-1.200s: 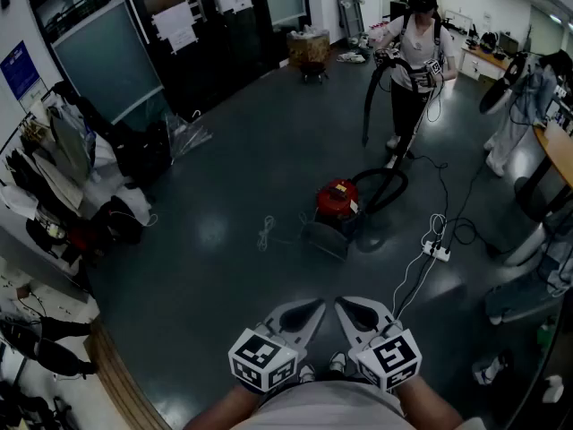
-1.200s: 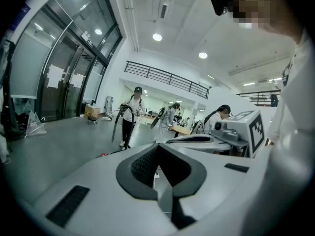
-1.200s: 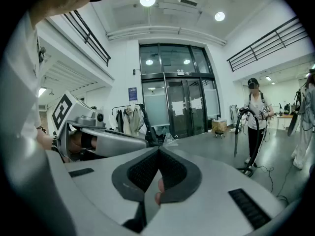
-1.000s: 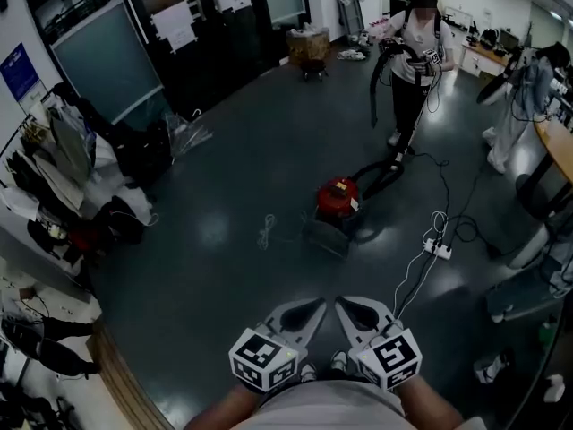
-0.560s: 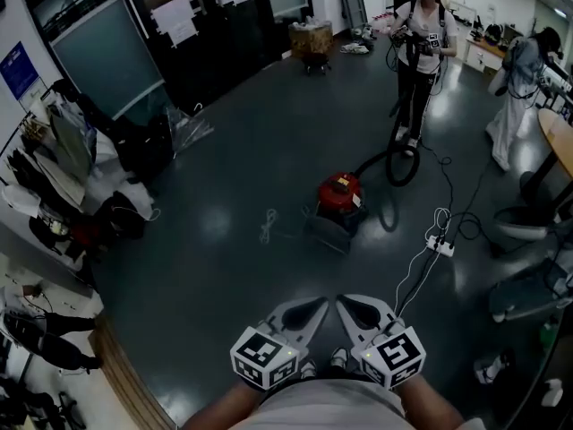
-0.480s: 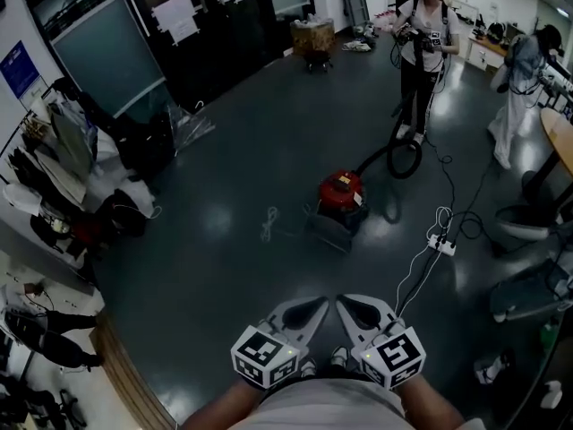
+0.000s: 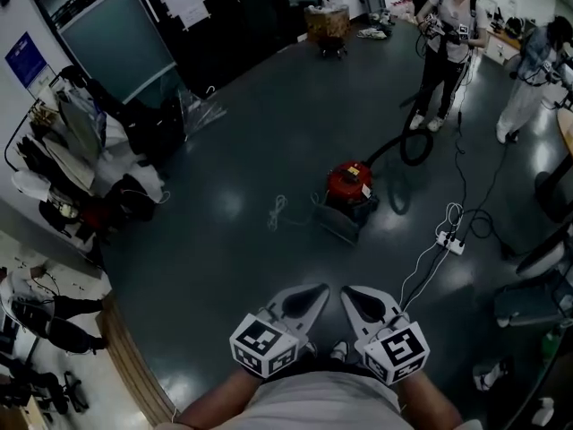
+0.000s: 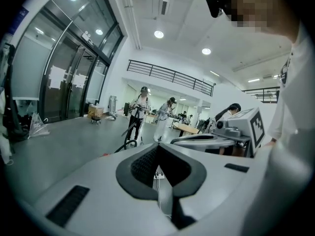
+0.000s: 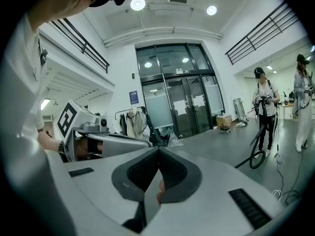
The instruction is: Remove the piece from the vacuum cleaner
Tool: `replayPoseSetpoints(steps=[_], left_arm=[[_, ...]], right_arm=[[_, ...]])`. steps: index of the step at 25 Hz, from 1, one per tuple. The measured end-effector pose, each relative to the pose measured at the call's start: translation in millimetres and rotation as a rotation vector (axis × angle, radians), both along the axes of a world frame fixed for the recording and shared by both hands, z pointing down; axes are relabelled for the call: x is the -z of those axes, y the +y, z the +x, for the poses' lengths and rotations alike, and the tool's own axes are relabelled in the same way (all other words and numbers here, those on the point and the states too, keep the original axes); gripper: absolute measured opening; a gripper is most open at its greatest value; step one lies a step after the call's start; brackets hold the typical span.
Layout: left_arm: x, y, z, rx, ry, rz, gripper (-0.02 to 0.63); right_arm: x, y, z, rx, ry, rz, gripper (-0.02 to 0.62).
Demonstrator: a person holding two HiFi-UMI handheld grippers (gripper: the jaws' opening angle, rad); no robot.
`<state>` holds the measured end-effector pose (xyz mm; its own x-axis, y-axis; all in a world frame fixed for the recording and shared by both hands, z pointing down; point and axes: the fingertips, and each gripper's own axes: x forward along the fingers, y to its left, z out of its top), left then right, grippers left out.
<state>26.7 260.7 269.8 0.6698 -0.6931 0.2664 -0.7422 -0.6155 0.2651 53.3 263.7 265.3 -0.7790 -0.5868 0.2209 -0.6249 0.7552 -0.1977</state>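
Left gripper (image 7: 313,294) and right gripper (image 7: 355,296): jaws together, empty, still at the wearer's waist. Red vacuum cleaner (image 7: 349,184) stands well ahead on the floor. Another person (image 7: 448,38) has carried its hose (image 7: 383,153) farther off. Removal not started.

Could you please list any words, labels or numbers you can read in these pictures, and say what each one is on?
No text here can be read.
Blue wall sign: too small to read.
White sheets on the dark doors: blurred.
Label on the red vacuum cleaner: too small to read.
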Motion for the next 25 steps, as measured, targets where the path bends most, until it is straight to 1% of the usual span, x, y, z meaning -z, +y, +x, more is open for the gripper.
replayPoseSetpoints(steps=[6, 12, 17, 20, 25], left_arm=[[-1.0, -24.0, -3.6, 0.016, -0.001, 0.007, 0.005], [-11.3, -65.6, -15.4, 0.016, 0.011, 0.003, 0.005], [-21.3, -118.8, -32.9, -0.008, 0.013, 0.001, 0.005], [-31.7, -158.4, -45.5, -0.039, -0.009, 0.006, 0.005], [-47.3, -231.1, -70.9, -0.112, -0.051, 0.015, 0.005]], right_arm=[[-3.6, -23.9, -1.0, 0.004, -0.004, -0.001, 0.012], [-18.3, -63.9, -10.6, -0.010, 0.007, -0.021, 0.012], [-29.1, -113.9, -28.4, -0.023, 0.023, -0.040, 0.012], [-36.9, -153.9, -42.1, -0.038, 0.033, -0.049, 0.012], [-53.6, -223.2, -67.9, -0.083, 0.055, -0.091, 0.012]])
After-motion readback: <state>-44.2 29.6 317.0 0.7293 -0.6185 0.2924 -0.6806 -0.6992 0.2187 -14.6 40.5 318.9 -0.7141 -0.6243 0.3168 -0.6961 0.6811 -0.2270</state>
